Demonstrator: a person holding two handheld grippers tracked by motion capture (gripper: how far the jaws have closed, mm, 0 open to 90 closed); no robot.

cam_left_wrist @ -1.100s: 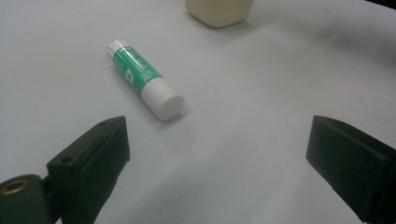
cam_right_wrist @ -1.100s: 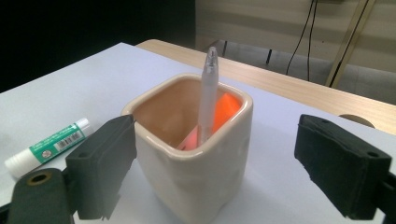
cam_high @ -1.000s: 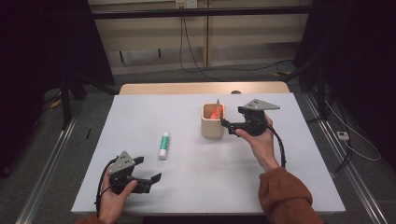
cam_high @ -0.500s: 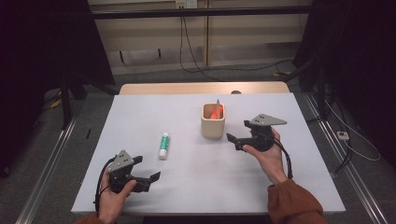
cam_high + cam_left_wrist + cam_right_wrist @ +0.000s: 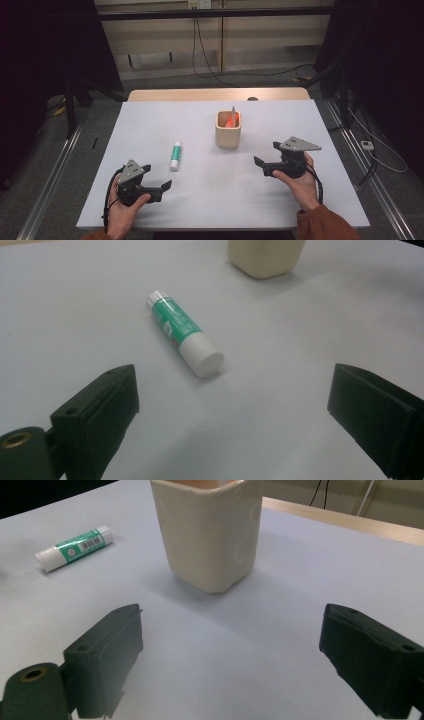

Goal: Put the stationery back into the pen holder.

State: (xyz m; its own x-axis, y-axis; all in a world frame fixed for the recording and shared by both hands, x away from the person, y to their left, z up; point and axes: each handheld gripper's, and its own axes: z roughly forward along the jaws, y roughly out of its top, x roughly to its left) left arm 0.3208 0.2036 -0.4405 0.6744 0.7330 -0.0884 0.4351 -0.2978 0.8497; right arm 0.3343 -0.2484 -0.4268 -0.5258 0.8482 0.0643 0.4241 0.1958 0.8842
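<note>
Presently both hands rest low on the table (image 5: 210, 200). Left gripper (image 5: 164, 186) at 7 o'clock, jaws spread and empty, aimed toward 2 o'clock. Right gripper (image 5: 258, 162) at 4 o'clock, jaws likewise spread, empty, facing the cup (image 5: 228, 131). Glue stick (image 5: 174, 155) lies flat just left of centre, near the left gripper, well apart from the cup at 12 o'clock. Bare surface between grippers; both sit near the front edge. Stick: green label, white cap and base; orange item inside cup.
</note>
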